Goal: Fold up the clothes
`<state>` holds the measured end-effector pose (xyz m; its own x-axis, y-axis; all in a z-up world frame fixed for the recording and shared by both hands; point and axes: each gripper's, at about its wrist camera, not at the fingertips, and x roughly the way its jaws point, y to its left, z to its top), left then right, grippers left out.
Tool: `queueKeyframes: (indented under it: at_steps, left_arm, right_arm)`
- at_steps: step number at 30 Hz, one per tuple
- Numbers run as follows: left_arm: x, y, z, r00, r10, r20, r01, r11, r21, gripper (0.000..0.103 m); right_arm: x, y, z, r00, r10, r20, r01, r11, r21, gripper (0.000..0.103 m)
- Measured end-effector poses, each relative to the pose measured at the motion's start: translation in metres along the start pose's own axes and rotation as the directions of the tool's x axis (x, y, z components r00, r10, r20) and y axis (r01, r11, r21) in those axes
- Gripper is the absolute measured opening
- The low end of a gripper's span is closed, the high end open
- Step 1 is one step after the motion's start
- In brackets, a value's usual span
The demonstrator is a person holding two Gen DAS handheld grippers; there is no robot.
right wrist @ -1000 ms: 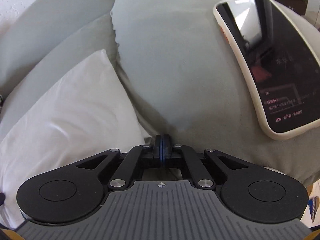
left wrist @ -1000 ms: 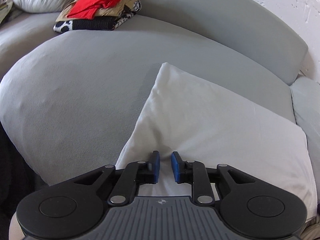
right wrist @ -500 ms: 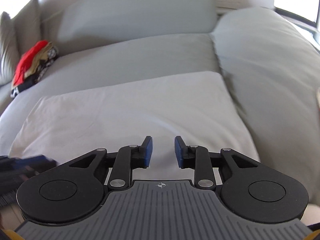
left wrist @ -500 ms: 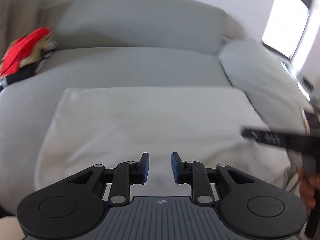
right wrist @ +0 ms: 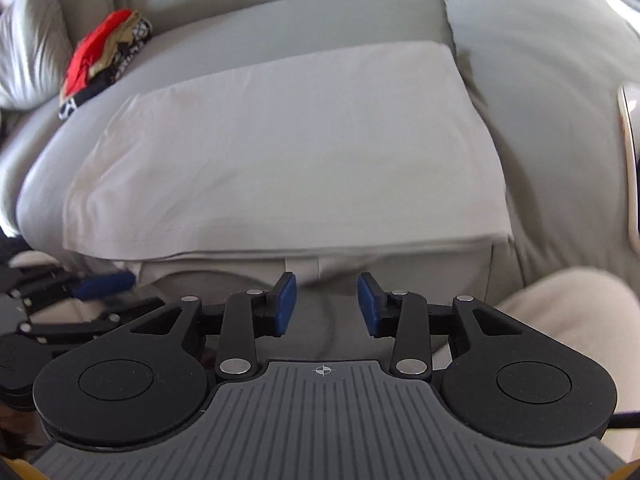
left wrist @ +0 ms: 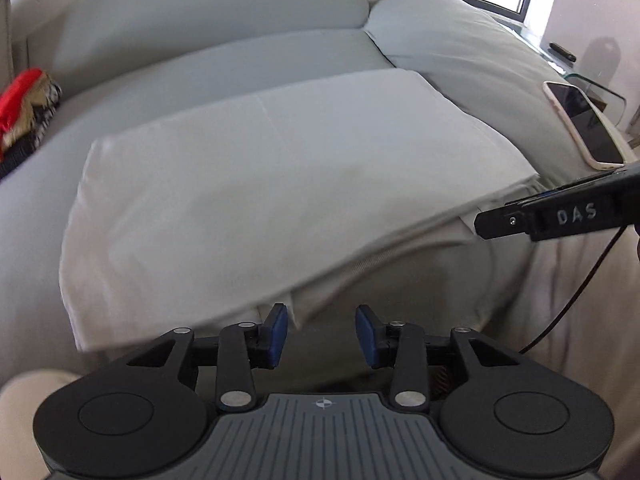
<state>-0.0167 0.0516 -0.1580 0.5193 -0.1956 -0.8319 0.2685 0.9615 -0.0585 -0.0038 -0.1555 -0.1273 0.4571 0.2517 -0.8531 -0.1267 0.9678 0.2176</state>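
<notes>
A white folded cloth lies flat as a rectangle on the grey sofa seat; the right wrist view shows the same cloth. My left gripper is open, just off the cloth's near edge, with nothing between its blue pads. My right gripper is open too, in front of the near edge and empty. In the left wrist view the right gripper reaches in from the right, by the cloth's right corner. The left gripper's blue fingertips show at the left of the right wrist view.
A pile of folded clothes, red on top, sits at the sofa's far left. A phone lies on the grey cushion to the right. A pale pillow leans at the far left. A glass side table stands beyond.
Both grippers have pulled back from the cloth toward its near edge and opened wider. The right one was shut a second ago. The cloth now lies flat and squared.
</notes>
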Motion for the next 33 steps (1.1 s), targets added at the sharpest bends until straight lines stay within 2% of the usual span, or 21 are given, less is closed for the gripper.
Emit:
queueKeyframes:
  at_steps: [4,6,9,11,13,15,19,22,24,28,31,33]
  left_arm:
    - [-0.013,0.01,0.015,0.995,0.014,0.094,-0.005,0.995,-0.096,0.037]
    - [-0.011,0.011,0.028,0.991,0.039,0.131,-0.021,0.99,-0.138,0.038]
    - [-0.001,0.012,0.048,0.982,0.088,0.167,-0.054,0.978,-0.201,0.038]
    - [0.017,0.011,0.057,0.98,0.131,0.147,-0.095,0.968,-0.232,0.037]
    - [0.032,0.012,0.056,0.983,0.162,0.092,-0.137,0.963,-0.232,0.037]
    - [0.026,0.011,0.044,0.981,0.18,0.076,-0.163,0.967,-0.195,0.038]
    - [0.008,0.011,0.022,0.989,0.147,0.018,-0.143,0.977,-0.158,0.039]
    - [0.003,0.02,0.009,0.996,0.064,-0.061,-0.076,0.976,-0.203,0.04]
    - [-0.001,0.028,0.003,0.997,0.017,-0.078,-0.036,0.967,-0.252,0.039]
    - [-0.017,0.039,0.007,0.999,0.04,0.0,-0.038,0.954,-0.298,0.04]
    - [-0.027,0.054,0.02,0.992,0.099,0.072,-0.068,0.935,-0.347,0.04]
    - [-0.029,0.066,0.03,0.986,0.14,0.093,-0.093,0.917,-0.388,0.04]
  right_arm:
    - [-0.008,0.004,0.014,0.995,0.002,0.099,0.0,1.0,-0.018,0.04]
    - [-0.002,0.013,0.027,0.992,0.027,0.121,-0.023,0.999,-0.038,0.033]
    - [0.019,0.028,0.042,0.991,0.016,0.135,-0.009,0.998,-0.054,0.032]
    - [0.034,0.035,0.047,0.991,-0.019,0.131,0.029,0.997,-0.076,0.032]
    - [0.044,0.036,0.042,0.993,-0.054,0.107,0.065,0.993,-0.1,0.033]
    - [0.038,0.031,0.031,0.994,-0.038,0.105,0.05,0.993,-0.105,0.033]
    - [0.02,0.01,0.014,0.999,0.029,0.027,-0.028,0.999,-0.029,0.036]
    - [0.006,-0.005,0.001,0.996,0.084,-0.028,-0.083,0.996,0.032,0.038]
    - [-0.004,-0.015,-0.004,0.995,0.094,-0.016,-0.093,0.994,0.056,0.039]
    - [-0.018,-0.032,0.005,0.993,0.084,0.086,-0.094,0.989,0.118,0.047]
    - [-0.02,-0.048,0.02,0.986,0.073,0.148,-0.103,0.972,0.212,0.047]
    - [-0.015,-0.06,0.028,0.981,0.065,0.184,-0.114,0.955,0.273,0.046]
